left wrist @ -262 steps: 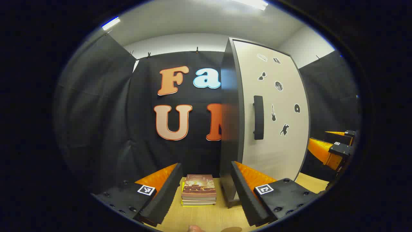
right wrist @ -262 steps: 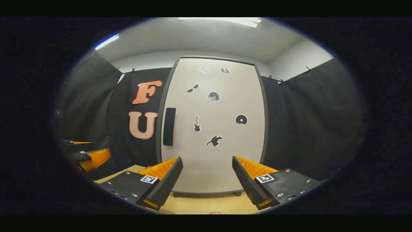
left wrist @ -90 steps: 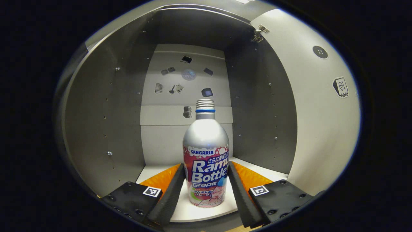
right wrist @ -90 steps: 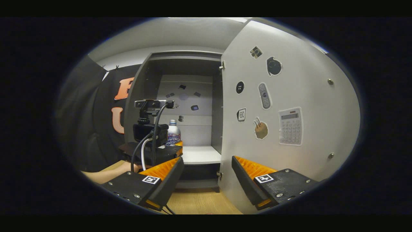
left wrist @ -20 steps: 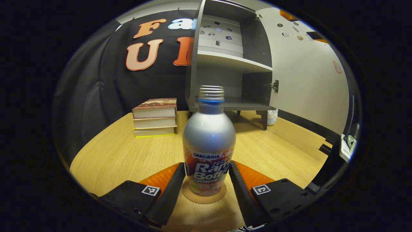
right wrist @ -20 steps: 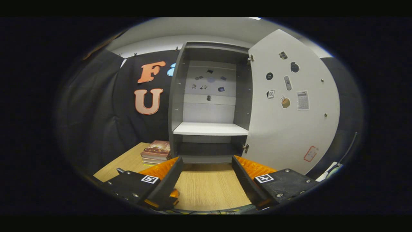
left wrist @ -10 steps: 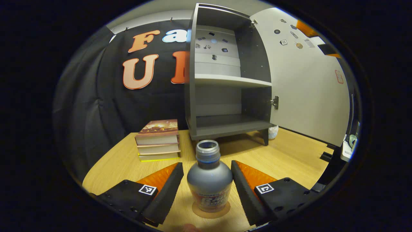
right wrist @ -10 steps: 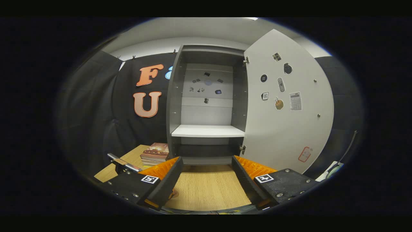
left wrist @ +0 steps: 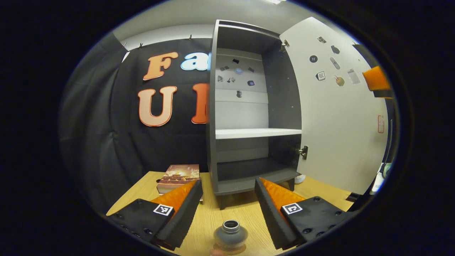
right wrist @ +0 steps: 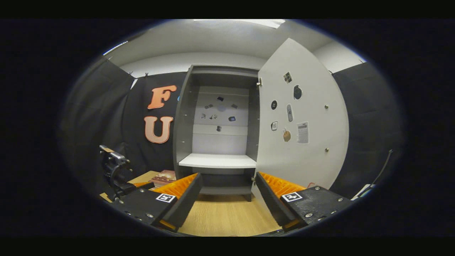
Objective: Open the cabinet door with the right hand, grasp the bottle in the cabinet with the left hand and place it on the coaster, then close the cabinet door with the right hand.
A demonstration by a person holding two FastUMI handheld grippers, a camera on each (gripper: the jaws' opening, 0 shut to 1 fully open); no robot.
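In the left gripper view we held the left gripper (left wrist: 227, 204) with its two orange-and-black fingers spread wide and gripping nothing. Below and between them stood the silver metal bottle (left wrist: 230, 234), upright, seen from above with its open threaded neck toward the camera. It sat on the round cork coaster (left wrist: 230, 249) on the light wooden table (left wrist: 245, 215), apart from both fingers.

Beyond it we saw the tall dark grey cabinet (left wrist: 212, 106) on short legs, with a white shelf (left wrist: 257, 133) across its middle that carried nothing. The white cabinet door (left wrist: 341, 117), dotted with small stickers, was swung wide to the right on its hinges. A stack of books (left wrist: 177, 176) lay on the table just left of the cabinet, partly behind the left finger.

In the right gripper view we held the right gripper (right wrist: 228, 199) facing the cabinet (right wrist: 182, 121) and the door (right wrist: 302, 121), its fingers also spread wide around nothing, well apart from the door. At the lower left of that view, part of the other gripper's dark rig (right wrist: 115, 170) was visible, above the books (right wrist: 162, 177).
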